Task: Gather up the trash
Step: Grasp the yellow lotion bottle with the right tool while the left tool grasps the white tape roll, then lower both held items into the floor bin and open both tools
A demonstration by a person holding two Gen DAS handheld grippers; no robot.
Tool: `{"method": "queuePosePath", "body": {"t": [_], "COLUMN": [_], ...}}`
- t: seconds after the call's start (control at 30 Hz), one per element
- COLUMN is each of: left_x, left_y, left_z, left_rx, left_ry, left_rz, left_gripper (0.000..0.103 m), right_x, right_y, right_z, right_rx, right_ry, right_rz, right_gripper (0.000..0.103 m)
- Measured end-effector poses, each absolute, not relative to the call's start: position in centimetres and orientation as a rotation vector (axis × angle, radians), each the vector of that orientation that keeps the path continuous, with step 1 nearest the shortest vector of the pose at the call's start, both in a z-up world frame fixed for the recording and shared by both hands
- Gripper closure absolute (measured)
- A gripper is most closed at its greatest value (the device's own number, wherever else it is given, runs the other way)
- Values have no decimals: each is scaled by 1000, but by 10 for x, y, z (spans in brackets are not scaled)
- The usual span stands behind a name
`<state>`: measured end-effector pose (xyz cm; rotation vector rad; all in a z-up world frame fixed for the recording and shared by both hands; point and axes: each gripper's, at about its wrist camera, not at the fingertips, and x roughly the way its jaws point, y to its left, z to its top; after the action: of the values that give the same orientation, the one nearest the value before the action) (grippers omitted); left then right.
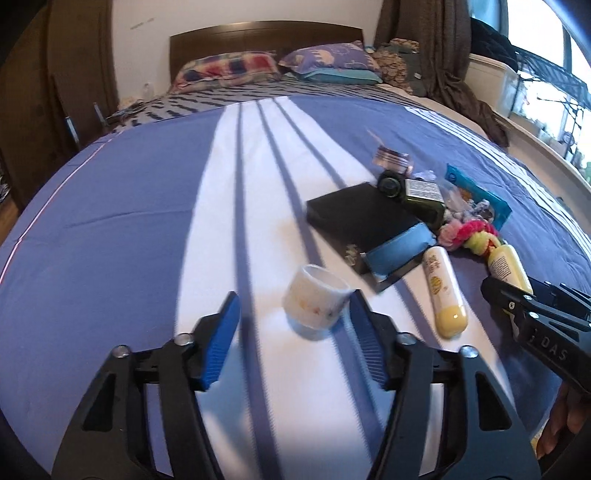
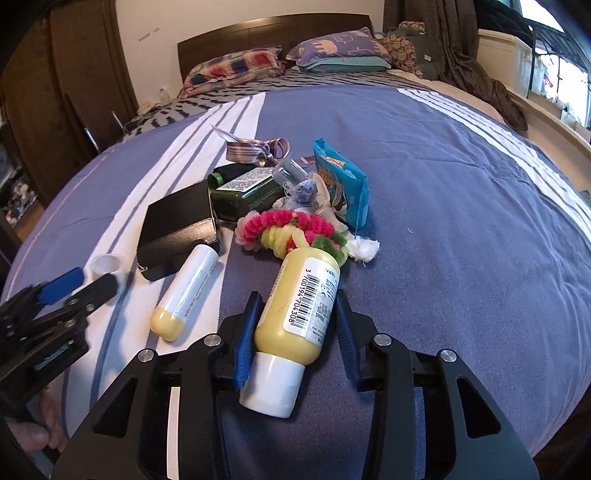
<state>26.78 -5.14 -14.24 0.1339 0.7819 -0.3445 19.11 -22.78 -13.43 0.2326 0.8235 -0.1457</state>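
Lying on the bed (image 2: 461,184), the yellow bottle (image 2: 295,310) sits between the right tongs (image 2: 297,325), whose left pad touches it while the right pad stands just off. Left tongs (image 1: 291,321) gape wide around a small white cup (image 1: 316,299).

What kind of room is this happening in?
A bedroom, most likely. The clutter lies on a bed's blue striped blanket, with pillows against a dark wooden headboard at the far end, and a window to the right.
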Motion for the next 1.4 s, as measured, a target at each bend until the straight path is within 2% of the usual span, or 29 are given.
{"method": "queuePosePath", "body": {"t": [0.03, 0.3, 1.03, 1.4], "left_x": [268, 248, 64, 14], "left_y": [-54, -53, -31, -30], "left_z": [-144, -144, -117, -168], "left_rx": [133, 148, 97, 104], "left_ry": [793, 791, 719, 822], "left_rz": [-359, -331, -331, -383], "left_gripper": [70, 72, 72, 72], "right_x": [188, 160, 30, -15], "right_y": [-229, -221, -206, -195], "right_z": [-133, -126, -106, -143], "right_rx": [239, 213, 152, 129], "right_ry": [823, 806, 755, 854], "right_rz": [-138, -94, 27, 109], "right_gripper": [65, 67, 69, 69]}}
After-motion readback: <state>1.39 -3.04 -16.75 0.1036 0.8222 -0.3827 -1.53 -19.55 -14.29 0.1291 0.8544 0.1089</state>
